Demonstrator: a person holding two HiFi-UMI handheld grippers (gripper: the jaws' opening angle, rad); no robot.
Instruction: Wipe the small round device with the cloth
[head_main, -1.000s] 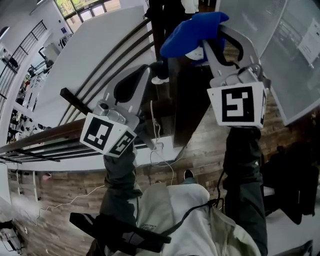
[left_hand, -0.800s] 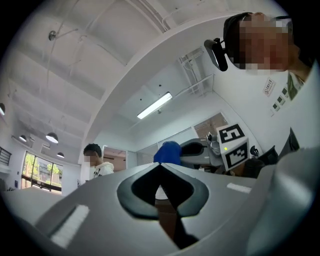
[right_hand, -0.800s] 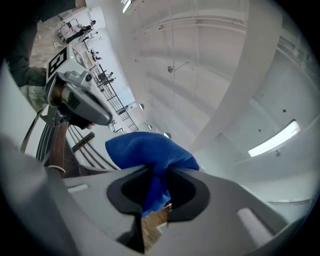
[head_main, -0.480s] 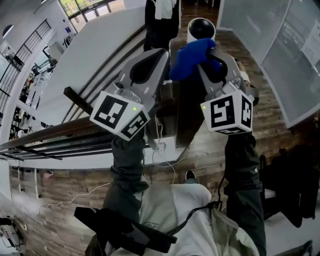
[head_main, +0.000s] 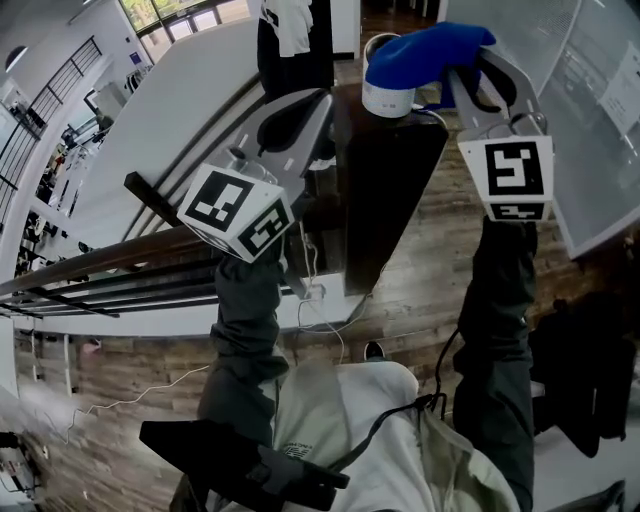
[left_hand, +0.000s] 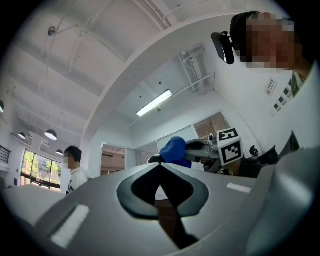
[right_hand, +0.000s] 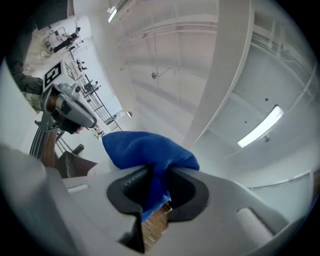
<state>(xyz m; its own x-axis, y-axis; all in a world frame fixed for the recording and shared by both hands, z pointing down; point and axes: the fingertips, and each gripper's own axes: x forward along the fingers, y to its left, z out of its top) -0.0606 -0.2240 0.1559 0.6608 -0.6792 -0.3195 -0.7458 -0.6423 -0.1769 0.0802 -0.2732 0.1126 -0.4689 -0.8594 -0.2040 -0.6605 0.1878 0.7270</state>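
cloth moved up over round device, pinched in right gripper jaws

**Q:** Which colours mark the cloth and the small round device?

**A:** Cloth: deep blue. Device: white.

**Q:** And the grippers?

**A:** Left gripper and right gripper: pale grey bodies with black lining at the jaws. Each marker cube carries black square patterns on white.

**Q:** The surroundings?

**A:** Worktop: dark brown. Floor: brown wood planks. Sleeves: dark grey.
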